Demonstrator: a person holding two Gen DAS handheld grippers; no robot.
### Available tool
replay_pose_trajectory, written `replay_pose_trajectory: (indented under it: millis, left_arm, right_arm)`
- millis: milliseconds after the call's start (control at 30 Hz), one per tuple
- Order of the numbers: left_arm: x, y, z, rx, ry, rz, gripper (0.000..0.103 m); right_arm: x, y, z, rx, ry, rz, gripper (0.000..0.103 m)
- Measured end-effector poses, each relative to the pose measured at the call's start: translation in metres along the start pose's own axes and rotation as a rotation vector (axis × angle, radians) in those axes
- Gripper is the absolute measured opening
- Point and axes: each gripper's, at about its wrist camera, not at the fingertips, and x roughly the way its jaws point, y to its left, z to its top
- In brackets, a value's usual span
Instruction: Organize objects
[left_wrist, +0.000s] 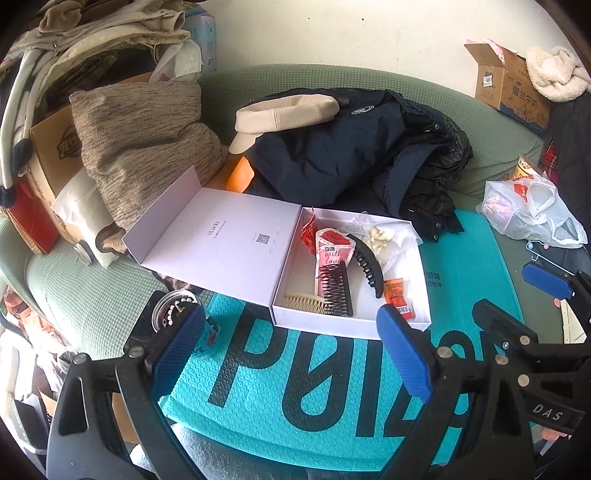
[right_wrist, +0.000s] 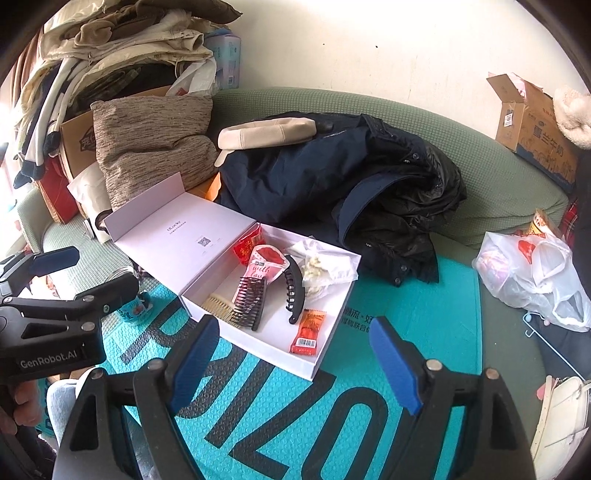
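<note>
L gripper (left_wrist: 291, 332) fingers released, R gripper (right_wrist: 291, 339) fingers released, both empty over teal mat (left_wrist: 295, 387), white box (right_wrist: 325, 354) lid open w/ combs, clip, snack pkts inside

Matt white cardboard box (left_wrist: 236, 240) on a dimpled teal foam mat (left_wrist: 295, 387); glossy plastic hair clip (left_wrist: 365, 266); crinkly clear bag (left_wrist: 532, 214); coarse woven pillow (left_wrist: 147, 147).

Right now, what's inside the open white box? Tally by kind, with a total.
Inside the open white cardboard box:
Hair combs: 2 (black plastic comb, cream plastic comb)
Hair clips: 1 (black curved claw clip)
Sealed packets: 3 (orange snack packet, red foil packet, pink "with love" pouch)
Clear bags: 1 (clear plastic bag of white bits)
Total: 7
</note>
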Motion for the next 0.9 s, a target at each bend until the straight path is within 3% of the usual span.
replay_pose_trajectory:
  millis: [900]
  left_arm:
    - [0.006,-0.006,-0.012,0.012,0.055,-0.001,0.094]
  right_arm:
    - [-0.005,-0.002,-0.005,0.002,-0.002,0.0,0.084]
